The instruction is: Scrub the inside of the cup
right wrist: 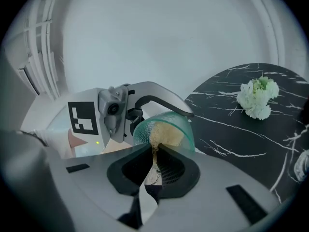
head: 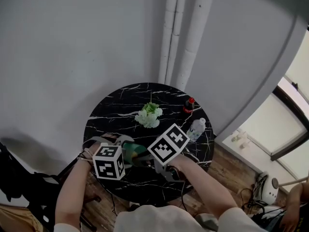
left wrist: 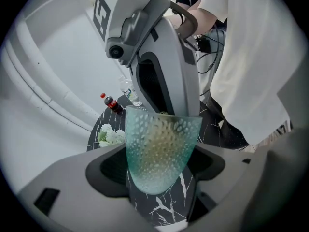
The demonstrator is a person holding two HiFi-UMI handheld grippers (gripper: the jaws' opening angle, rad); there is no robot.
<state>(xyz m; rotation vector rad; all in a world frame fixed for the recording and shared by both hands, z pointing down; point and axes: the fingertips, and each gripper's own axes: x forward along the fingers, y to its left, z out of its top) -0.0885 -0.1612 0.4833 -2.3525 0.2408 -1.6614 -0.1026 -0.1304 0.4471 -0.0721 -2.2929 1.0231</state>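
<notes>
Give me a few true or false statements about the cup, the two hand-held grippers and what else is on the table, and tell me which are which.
1. The left hand-held gripper grips a green dimpled cup. True.
2. The right hand-held gripper is wide open and empty. False: its jaws are pinched on a tan scrubber that reaches into the cup.
3. White flowers lie on the round black marble table. True.
4. The red-capped bottle stands inside the cup. False: it stands on the table near the far edge, well apart from the cup.
</notes>
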